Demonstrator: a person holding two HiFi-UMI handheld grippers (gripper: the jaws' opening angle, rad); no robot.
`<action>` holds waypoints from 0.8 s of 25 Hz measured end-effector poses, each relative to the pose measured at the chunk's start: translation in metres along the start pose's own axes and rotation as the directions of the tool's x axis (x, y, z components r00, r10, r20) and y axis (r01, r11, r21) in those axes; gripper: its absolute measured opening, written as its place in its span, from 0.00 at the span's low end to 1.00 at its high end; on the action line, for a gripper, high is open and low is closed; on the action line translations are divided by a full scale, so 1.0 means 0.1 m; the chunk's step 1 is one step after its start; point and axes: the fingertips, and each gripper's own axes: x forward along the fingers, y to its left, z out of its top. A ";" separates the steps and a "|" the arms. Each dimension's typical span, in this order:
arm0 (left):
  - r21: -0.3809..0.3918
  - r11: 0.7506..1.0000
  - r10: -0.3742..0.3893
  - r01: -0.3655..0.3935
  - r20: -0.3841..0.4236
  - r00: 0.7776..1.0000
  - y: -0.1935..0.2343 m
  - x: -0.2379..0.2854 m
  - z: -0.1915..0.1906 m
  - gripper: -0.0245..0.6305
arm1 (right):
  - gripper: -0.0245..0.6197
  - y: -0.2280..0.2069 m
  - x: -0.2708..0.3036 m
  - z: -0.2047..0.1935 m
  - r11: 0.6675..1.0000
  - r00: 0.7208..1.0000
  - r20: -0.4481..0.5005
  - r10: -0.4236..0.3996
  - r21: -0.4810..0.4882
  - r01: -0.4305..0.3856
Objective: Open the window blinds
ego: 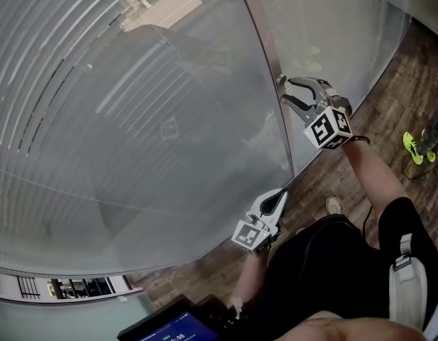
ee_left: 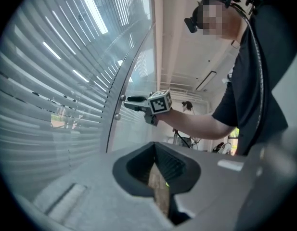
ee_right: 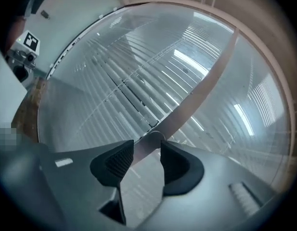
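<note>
The right gripper (ee_right: 147, 146) is seen with its fingers released and standing apart. In its own view a round knob (ee_right: 155, 137) is found just past the fingertips, in line with the gap, and no pad is shown pressing on it. The knob is mounted on a pale frame post (ee_right: 201, 88). The window blinds (ee_right: 138, 66) are spread behind glass on both sides of that post, beyond the fingers. The left gripper (ee_left: 156, 153) is shown clenched, pad against pad, with nothing grasped.

Only in the left gripper view is a second knob (ee_left: 117, 116) seen on the post, just below the one at the right fingertips, and the person is seen from the side. Only in the head view are both grippers taken in together. There the left fingers are held low, well apart from the knob, over a wooden floor (ego: 389, 98). A dark screen (ego: 172, 327) and a yellow-green shoe (ego: 414, 148) are also caught there.

Black-and-white square patterns are carried on each marker cube (ego: 329, 128). Pale digits are lit on the screen but cannot be read, and no brand name is made out.
</note>
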 end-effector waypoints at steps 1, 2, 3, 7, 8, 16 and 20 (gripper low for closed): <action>-0.003 1.000 0.006 -0.006 -0.002 1.000 0.01 -0.03 0.00 0.04 | 0.30 -0.01 0.04 0.02 0.999 1.000 -0.008 -0.011 -0.039 0.010; -0.004 1.000 0.011 -0.011 -0.001 1.000 0.03 -0.06 0.01 0.04 | 0.32 -0.02 0.08 0.05 0.997 1.000 -0.016 -0.020 -0.080 0.019; 0.000 1.000 0.013 -0.013 0.004 1.000 0.05 -0.09 0.01 0.04 | 0.33 -0.02 0.11 0.07 0.993 0.999 -0.023 -0.027 -0.119 0.024; 0.016 0.999 0.027 -0.028 0.018 0.999 0.08 -0.16 0.01 0.04 | 0.35 -0.03 0.18 0.10 0.971 0.997 -0.043 -0.056 -0.234 0.044; 0.011 0.999 0.033 -0.033 0.011 0.999 0.07 -0.16 0.02 0.04 | 0.35 -0.04 0.19 0.10 0.966 0.997 -0.046 -0.063 -0.253 0.050; 0.009 0.998 0.057 -0.057 0.028 0.998 0.11 -0.25 -0.04 0.04 | 0.30 -0.08 0.26 0.07 0.935 0.995 -0.068 -0.074 -0.350 0.046; 0.008 0.998 0.055 -0.056 0.013 0.998 0.10 -0.24 0.02 0.04 | 0.28 -0.08 0.26 0.08 0.926 0.995 -0.069 -0.078 -0.374 0.047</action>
